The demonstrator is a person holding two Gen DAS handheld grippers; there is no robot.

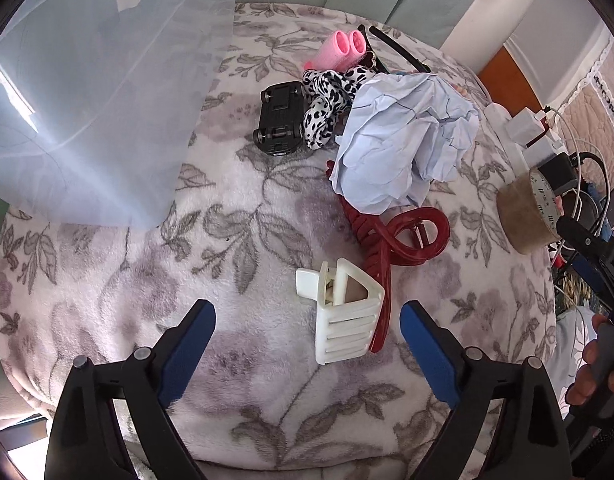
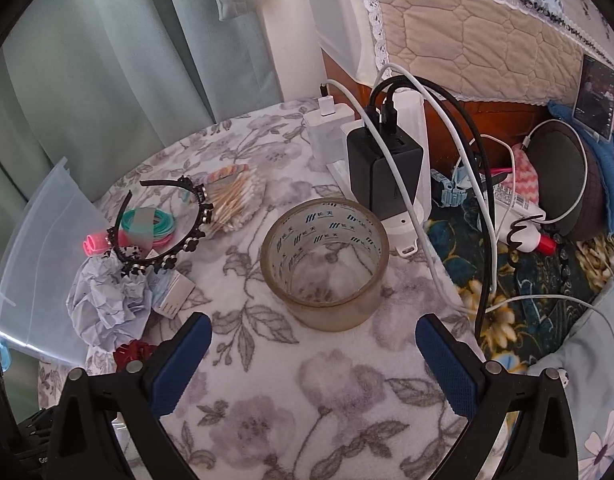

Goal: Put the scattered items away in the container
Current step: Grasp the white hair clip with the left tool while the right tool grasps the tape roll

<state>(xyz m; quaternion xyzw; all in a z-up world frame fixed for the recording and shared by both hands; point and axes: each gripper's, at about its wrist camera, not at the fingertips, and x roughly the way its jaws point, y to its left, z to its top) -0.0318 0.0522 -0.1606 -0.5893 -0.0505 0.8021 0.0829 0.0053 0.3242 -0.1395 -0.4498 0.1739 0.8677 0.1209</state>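
Tape roll [image 2: 325,264] is sitting between my right gripper [image 2: 313,364] fingers' line, just ahead, not touched; those 2 fingers are spread apart. My left gripper [image 1: 307,344] is also released, hovering at the white hair clip [image 1: 343,316], left of the tape roll. Container [image 2: 39,264] is standing farther left.

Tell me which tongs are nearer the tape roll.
Right. The right tongs sit open just short of the tape roll; the left tongs straddle the white hair clip, tape far right.
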